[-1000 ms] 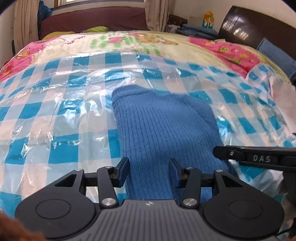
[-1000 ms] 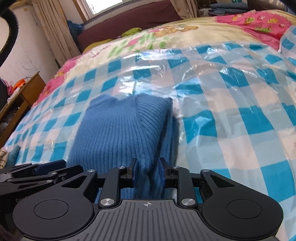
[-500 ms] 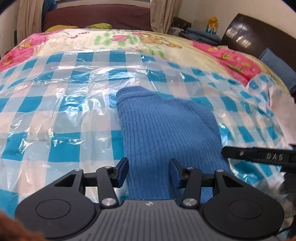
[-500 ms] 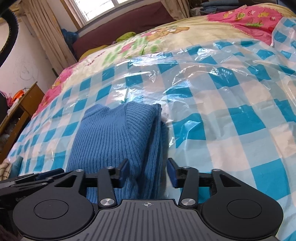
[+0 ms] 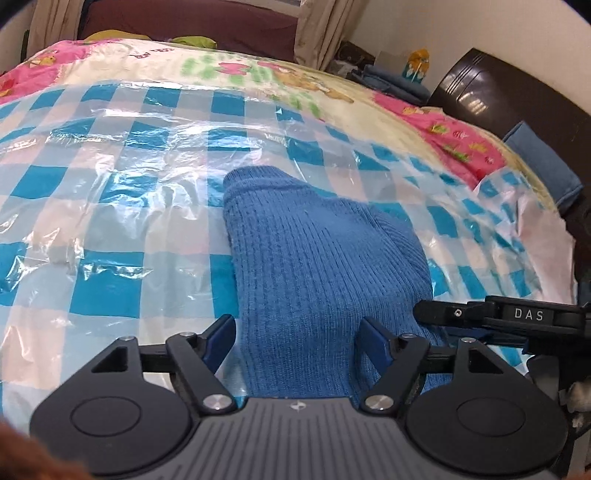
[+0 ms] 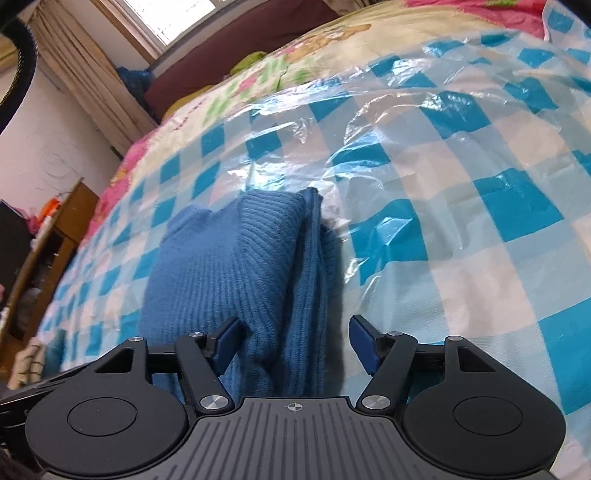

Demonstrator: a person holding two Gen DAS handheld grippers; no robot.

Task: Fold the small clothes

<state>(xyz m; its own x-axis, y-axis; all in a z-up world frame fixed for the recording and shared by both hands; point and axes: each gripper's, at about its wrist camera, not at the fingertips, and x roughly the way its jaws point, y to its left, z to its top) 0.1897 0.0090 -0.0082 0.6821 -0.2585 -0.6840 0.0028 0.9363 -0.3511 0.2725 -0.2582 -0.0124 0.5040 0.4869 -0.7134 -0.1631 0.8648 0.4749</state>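
Note:
A blue ribbed knit garment (image 5: 314, 258) lies folded lengthwise on a clear plastic sheet over a blue-and-white checked cloth (image 5: 110, 177). My left gripper (image 5: 297, 338) is open, its jaws wide apart on either side of the garment's near end. The right gripper's black arm (image 5: 498, 317) shows at the right in the left wrist view. In the right wrist view the garment (image 6: 236, 258) shows stacked folded layers along its right edge. My right gripper (image 6: 293, 343) is open, with its jaws on either side of those layers at the near end.
The bed carries a floral quilt (image 5: 258, 70) beyond the checked cloth. A dark headboard (image 5: 509, 96) and a blue pillow (image 5: 543, 166) are at the right. A wooden cabinet (image 6: 40, 251) stands left of the bed. Curtains and a window (image 6: 173, 22) are at the far end.
My right gripper was shut on the garment's folded edge one second ago; it has opened wide and let go. My left gripper has opened wider. Both views shifted slightly.

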